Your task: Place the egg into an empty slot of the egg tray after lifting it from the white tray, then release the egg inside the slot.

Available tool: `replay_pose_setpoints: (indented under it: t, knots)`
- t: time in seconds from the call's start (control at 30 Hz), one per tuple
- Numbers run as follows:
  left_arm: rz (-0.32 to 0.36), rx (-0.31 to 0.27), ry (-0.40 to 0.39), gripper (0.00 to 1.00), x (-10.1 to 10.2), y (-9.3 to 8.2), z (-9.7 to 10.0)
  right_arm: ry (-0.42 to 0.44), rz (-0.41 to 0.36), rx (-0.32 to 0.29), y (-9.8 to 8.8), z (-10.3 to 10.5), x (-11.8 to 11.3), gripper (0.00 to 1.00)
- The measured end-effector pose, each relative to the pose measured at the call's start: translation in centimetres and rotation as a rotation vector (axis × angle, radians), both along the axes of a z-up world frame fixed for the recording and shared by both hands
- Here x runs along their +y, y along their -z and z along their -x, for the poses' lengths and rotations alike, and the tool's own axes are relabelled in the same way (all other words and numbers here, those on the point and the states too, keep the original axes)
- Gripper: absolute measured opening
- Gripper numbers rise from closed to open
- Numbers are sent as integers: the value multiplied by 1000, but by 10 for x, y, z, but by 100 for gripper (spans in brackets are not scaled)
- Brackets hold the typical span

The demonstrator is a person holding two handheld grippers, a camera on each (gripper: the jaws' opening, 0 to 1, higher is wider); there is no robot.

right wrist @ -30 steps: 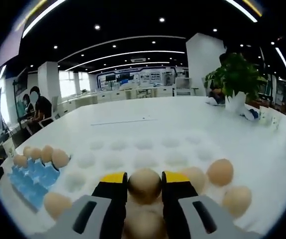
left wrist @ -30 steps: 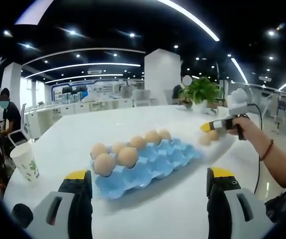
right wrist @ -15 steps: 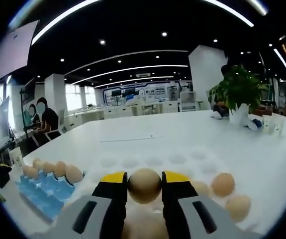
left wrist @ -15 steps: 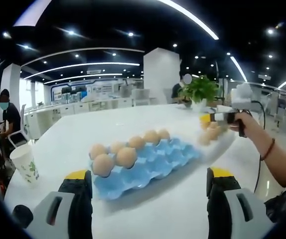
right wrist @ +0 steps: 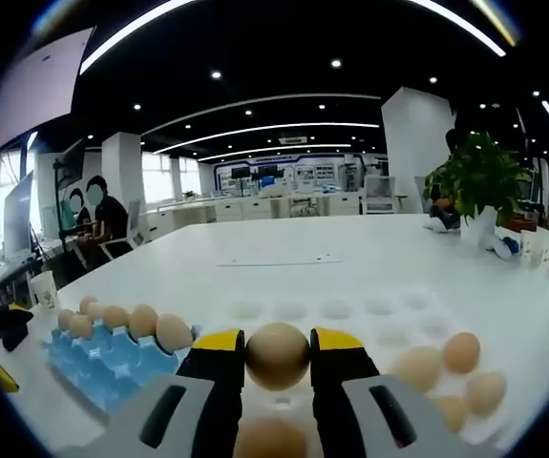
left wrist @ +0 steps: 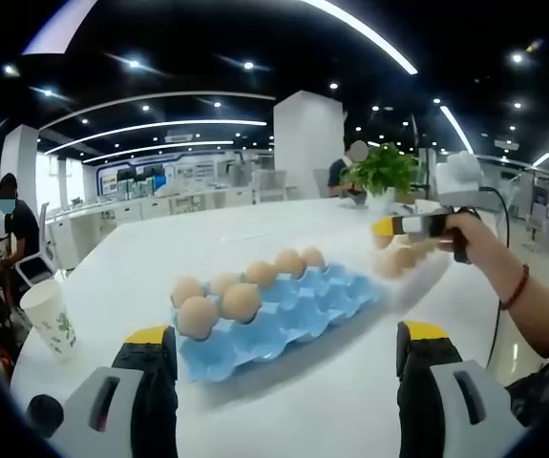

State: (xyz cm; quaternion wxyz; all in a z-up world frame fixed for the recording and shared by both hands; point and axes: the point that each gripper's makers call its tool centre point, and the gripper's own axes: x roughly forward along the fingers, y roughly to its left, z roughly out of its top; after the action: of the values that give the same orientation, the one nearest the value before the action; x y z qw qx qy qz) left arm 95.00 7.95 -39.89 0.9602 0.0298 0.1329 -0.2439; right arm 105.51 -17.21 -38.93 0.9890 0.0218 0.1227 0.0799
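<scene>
One egg: a brown egg [right wrist: 278, 355] sits pinched between the yellow-tipped jaws of the right gripper [right wrist: 278, 358], held above the white tray [right wrist: 350, 320] in the right gripper view.
Right gripper: clenched on the egg, jaws pressed to both its sides; in the left gripper view it appears at the right, in a person's hand [left wrist: 473, 239] with a cord bracelet at the wrist.
Left gripper: jaws [left wrist: 284, 358] spread wide with only bare table between them, hovering just short of the near end of the blue egg tray [left wrist: 293, 310].
Hard to make out: in the left gripper view the far gripper's tip and the eggs around it are blurred, so the held egg cannot be picked out there; a second egg at the bottom edge of the right gripper view is cut off.
Blue egg tray: six eggs [left wrist: 241, 301] along its left end and far row; the remaining slots stand empty.
White tray: several loose eggs [right wrist: 462, 351] on its right side, rows of shallow empty hollows across its middle.
Table: a white table [left wrist: 159, 258] carries both trays, a paper cup [left wrist: 49, 320] near the left edge and a potted plant [left wrist: 385, 175] at the far end.
Background: seated people at desks in an open office under strip lights.
</scene>
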Motion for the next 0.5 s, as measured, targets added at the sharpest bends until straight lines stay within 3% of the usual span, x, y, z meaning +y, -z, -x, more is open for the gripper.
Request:
replay_pose_setpoints:
  t: [0.5]
  knots:
    - [7, -6, 5, 98, 1, -1, 1, -98, -20, -4, -2, 0, 44, 28]
